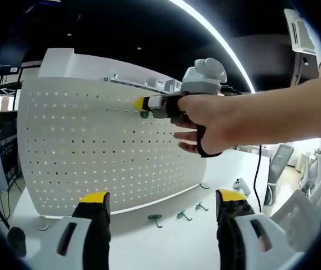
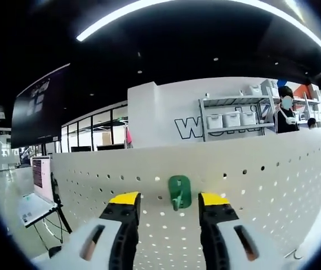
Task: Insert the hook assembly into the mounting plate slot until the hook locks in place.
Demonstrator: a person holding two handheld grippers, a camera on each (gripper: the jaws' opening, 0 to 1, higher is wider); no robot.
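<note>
so the green hook (image 2: 179, 192) sits on the pegboard (image 2: 273, 180) dead ahead between the right tool's (image 2: 172, 200) spread jaws, untouched I think, long axis vertical, while the left tool (image 1: 161, 198) hangs back open and empty.

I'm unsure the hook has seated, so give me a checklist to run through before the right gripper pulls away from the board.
1. Green hook on the pegboard: ok, it sits against the holes.
2. Locked in: cannot tell; the catch is hidden.
3. Right gripper released: ok, jaws apart, hook between them untouched.
4. Left gripper out of the way: ok, open, back from the board.
5. Spare hooks in sight: ok, lying on the table.
</note>
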